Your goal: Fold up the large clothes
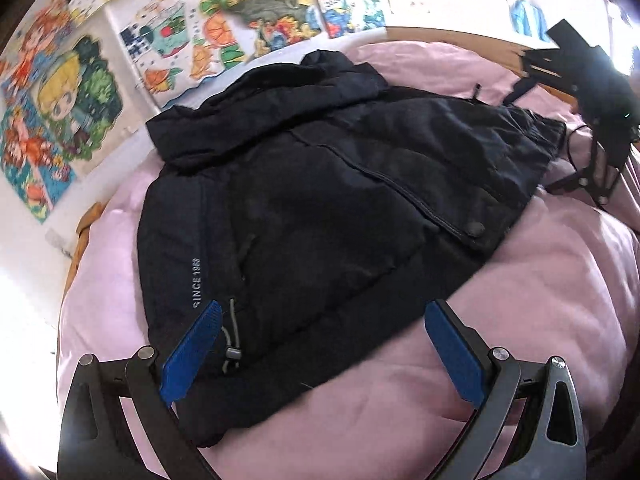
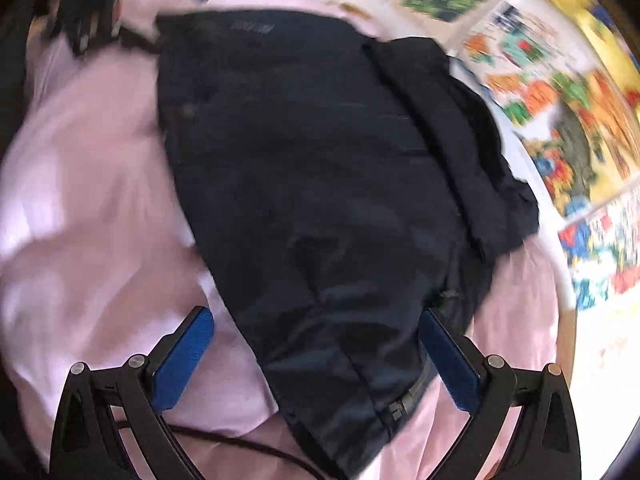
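Jaws on both grippers are standing wide apart and gripping nothing. Seen from the left wrist, the left gripper (image 1: 320,344) is hovering over the near hem of the black jacket (image 1: 320,184), its blue pads (image 1: 192,350) framing the hem and a drawstring toggle (image 1: 232,354) that is lying just inside the pad at 8 o'clock. That jacket is lying spread across the pink duvet (image 1: 540,280) on the bed, filling the middle of the view, with its collar bunching toward 12 o'clock and a printed "SINCE 1988" running along a seam toward 8 o'clock. A zipped flap with a snap (image 1: 476,229) is sitting toward 3 o'clock. The right gripper (image 1: 576,92) is showing as a dark, blurred shape at 2 o'clock, beyond the jacket's far edge.

From the right wrist, the right gripper (image 2: 316,352) is hanging over the jacket's (image 2: 320,168) near corner, which is trailing down between the pads toward 6 o'clock. The duvet (image 2: 80,200) is spreading toward 9 o'clock, and a dark cable (image 2: 248,446) is lying across it near 7 o'clock. The left gripper (image 2: 86,16) is blurring at 11 o'clock. Colourful cartoon posters (image 1: 80,92) are covering the wall behind the bed.
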`<state>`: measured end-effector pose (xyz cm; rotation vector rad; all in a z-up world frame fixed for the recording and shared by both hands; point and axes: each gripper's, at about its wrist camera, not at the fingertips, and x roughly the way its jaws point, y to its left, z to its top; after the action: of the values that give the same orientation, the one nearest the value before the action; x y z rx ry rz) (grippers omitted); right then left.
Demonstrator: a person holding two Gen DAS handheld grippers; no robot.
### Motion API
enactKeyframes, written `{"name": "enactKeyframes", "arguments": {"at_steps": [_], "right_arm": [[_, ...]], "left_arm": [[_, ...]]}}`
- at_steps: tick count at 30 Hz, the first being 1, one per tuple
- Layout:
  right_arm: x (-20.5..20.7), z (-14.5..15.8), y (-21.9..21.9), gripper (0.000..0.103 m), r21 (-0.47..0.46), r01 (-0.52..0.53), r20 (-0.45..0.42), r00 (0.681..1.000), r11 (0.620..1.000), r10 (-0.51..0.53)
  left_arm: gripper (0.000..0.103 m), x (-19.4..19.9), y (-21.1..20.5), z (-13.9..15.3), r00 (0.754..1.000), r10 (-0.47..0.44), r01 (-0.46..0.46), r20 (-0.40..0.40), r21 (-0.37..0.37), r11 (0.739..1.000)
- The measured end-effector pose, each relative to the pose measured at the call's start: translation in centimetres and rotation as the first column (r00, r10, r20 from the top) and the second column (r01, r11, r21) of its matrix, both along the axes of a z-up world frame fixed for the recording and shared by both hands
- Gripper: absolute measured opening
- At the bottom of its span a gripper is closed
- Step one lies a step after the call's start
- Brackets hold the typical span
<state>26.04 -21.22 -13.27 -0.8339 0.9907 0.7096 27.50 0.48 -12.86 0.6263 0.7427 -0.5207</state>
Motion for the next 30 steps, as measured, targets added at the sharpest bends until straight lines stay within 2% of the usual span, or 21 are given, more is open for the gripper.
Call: {"name": "enactKeyframes", "arguments": {"at_steps": [3, 6, 8, 12, 18, 21, 26, 30], "right_arm": [[0.4, -0.7, 0.8, 0.103, -0.037, 0.0, 0.055, 0.998, 0.999, 0.002], [2.0, -0.1, 0.6, 0.102, -0.022, 0.066, 0.088, 0.994, 0.998, -0.064], [3.9, 0.4, 0.2, 0.102, 0.016, 0.131, 0.066, 0.989, 0.991, -0.131], [8.2, 2.3, -1.4, 0.102, 0.156, 0.319, -0.068, 0.948, 0.935, -0.312], [10.9, 4.8, -1.8, 0.102, 0.271, 0.443, -0.164, 0.896, 0.855, -0.413], [11.9, 5.7, -2.2, 0.102, 0.316, 0.503, -0.209, 0.864, 0.805, -0.458], [13.5, 7.2, -3.0, 0.102, 0.371, 0.569, -0.25, 0.823, 0.734, -0.511], [13.9, 7.7, -3.4, 0.102, 0.39, 0.574, -0.243, 0.818, 0.72, -0.521]], "left_arm": [[0.1, 0.1, -0.2, -0.5, 1.0, -0.017, 0.017, -0.008, 0.017, 1.0], [0.1, 0.4, 0.0, -0.4, 1.0, -0.019, 0.019, -0.014, 0.005, 1.0], [0.1, 0.6, 0.0, -0.2, 1.0, -0.016, 0.016, -0.02, -0.006, 1.0], [0.1, 0.5, -0.3, 0.5, 1.0, -0.022, 0.022, -0.017, -0.025, 0.999], [0.1, -0.1, -0.5, 1.0, 0.998, -0.063, 0.063, -0.018, -0.045, 0.997], [0.1, -0.3, -0.9, 0.7, 0.998, -0.069, 0.069, -0.006, -0.019, 0.997], [0.1, 1.3, -1.6, -0.9, 0.999, 0.036, -0.039, 0.031, 0.109, 0.993], [0.099, 3.4, -0.4, -1.5, 0.986, 0.157, -0.165, 0.062, 0.166, 0.972]]}}
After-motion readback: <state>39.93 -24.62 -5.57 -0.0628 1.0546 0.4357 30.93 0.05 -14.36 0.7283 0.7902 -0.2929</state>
